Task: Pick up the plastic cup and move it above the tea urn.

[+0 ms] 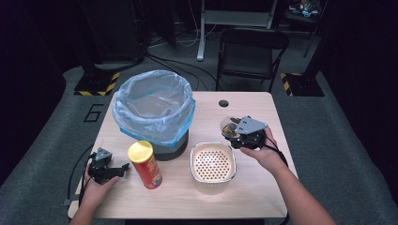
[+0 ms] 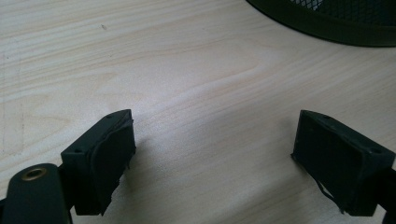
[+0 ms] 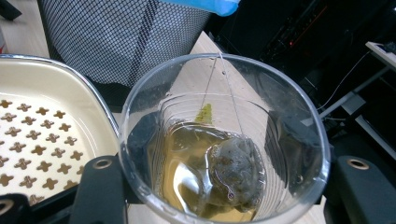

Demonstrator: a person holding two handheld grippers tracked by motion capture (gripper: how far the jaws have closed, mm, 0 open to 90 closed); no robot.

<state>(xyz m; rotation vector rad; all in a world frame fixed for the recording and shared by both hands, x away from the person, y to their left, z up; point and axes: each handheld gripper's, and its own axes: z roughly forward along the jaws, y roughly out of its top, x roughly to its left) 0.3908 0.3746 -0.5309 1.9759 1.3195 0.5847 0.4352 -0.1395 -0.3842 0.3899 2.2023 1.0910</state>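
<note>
Fingers (image 3: 100, 186) half hidden behind clear cup (image 3: 224, 140).

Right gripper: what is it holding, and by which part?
The right gripper clamps a clear plastic cup of tea by its side wall, below the rim; a tea bag sits inside.

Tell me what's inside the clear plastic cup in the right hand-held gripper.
The clear plastic cup holds yellowish tea with a soaked teabag, its string running up the wall. The cup's bottom under the bag is hidden.

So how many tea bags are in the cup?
1. The tea bag sits low in the tea inside the cup held by the right gripper. None other shows.
</note>
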